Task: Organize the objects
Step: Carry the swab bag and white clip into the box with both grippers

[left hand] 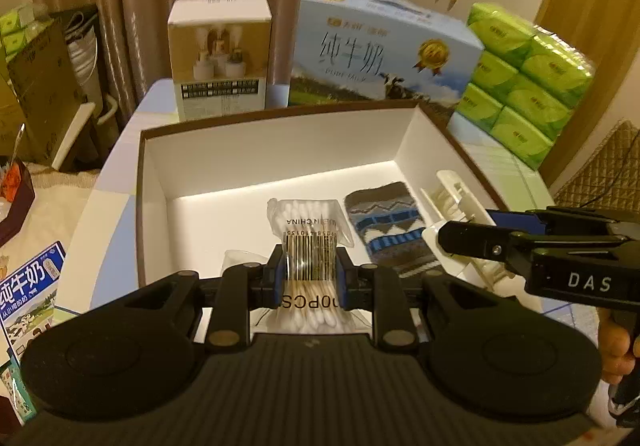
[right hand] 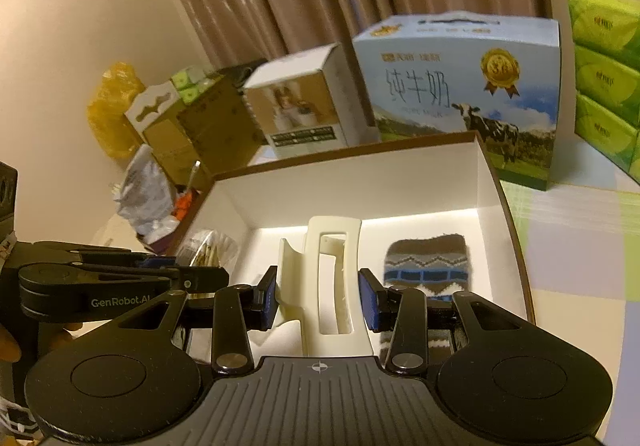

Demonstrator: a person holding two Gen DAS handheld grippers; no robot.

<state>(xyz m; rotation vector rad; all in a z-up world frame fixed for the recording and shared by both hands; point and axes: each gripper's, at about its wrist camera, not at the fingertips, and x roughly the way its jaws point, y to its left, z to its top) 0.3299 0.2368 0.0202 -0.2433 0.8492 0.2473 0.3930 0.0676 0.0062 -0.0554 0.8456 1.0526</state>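
Behind the tabletop (left hand: 116,150) hang beige curtains (left hand: 120,6); along its far edge we see a white product carton (left hand: 220,58) at 11 o'clock, a blue milk carton (left hand: 380,54) at 12 o'clock and green tissue packs (left hand: 524,86) at 2 o'clock. An open white box (left hand: 280,150) with a brown rim occupies the centre.

In the left wrist view, the left claw (left hand: 307,278) is narrow and clamped on a clear bag of cotton swabs (left hand: 308,230), which hangs over the near part of the box interior. A patterned sock (left hand: 390,222) lies on the box floor at 3 o'clock of the bag.

In the right wrist view, the right claw (right hand: 318,298) holds a cream hair clip (right hand: 328,274) between its blue pads, partly closed, over the box with the sock at its 3 o'clock.

Hazards, in our judgement:
- The two claws work close together; a collision could knock either item loose.
- The slack bag may slip or snag on the near rim.
- The clip, if let go too high, may bounce out or land on the sock.
- Pushing the box wall could shift the box
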